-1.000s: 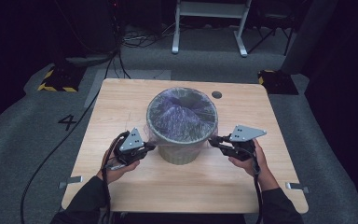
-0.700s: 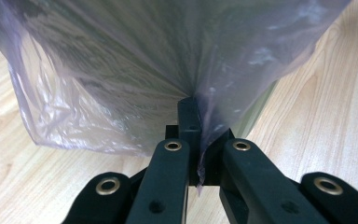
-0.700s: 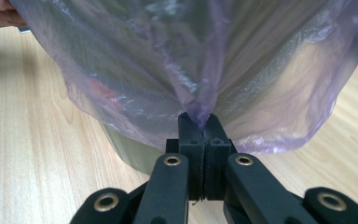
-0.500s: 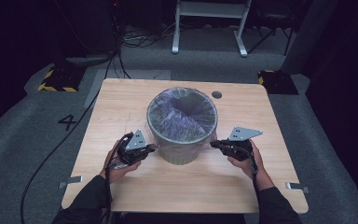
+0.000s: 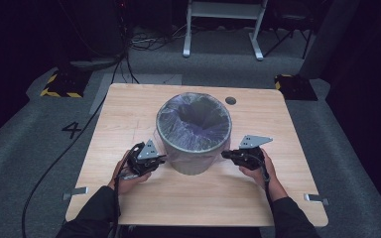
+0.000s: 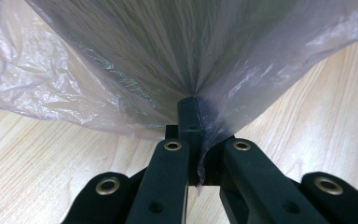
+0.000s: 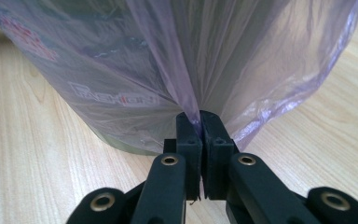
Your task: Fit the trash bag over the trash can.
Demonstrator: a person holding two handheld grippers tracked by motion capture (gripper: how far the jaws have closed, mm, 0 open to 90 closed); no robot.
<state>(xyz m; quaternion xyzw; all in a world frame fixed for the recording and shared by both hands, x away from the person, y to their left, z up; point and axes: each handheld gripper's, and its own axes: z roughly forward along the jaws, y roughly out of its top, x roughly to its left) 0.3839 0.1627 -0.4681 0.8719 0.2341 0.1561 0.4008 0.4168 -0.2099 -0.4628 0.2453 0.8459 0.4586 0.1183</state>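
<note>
A round grey bin [image 5: 194, 158] stands in the middle of the wooden table [image 5: 129, 104]. A thin translucent purple bag [image 5: 193, 116] lines it and is folded over its rim, hanging down the outside. My left gripper [image 5: 162, 158] is at the bin's left side, low near the tabletop, shut on a pinch of the bag's edge [image 6: 200, 140]. My right gripper [image 5: 224, 154] is at the bin's right side, shut on the bag's skirt [image 7: 195, 116], which fans out tight from its jaws. Faint print shows on the bin [image 7: 116, 95] through the film.
A round cable hole [image 5: 230, 100] lies in the table behind the bin. Small metal brackets [image 5: 75, 191] stick out at the table's front corners. Cables [image 5: 54, 163] trail over the grey floor at left, and a white frame [image 5: 223, 25] stands at the back.
Both hands have sunk toward the tabletop beside the bin, drawing the bag's edge further down its outer wall. Both grippers stay shut on the plastic.
</note>
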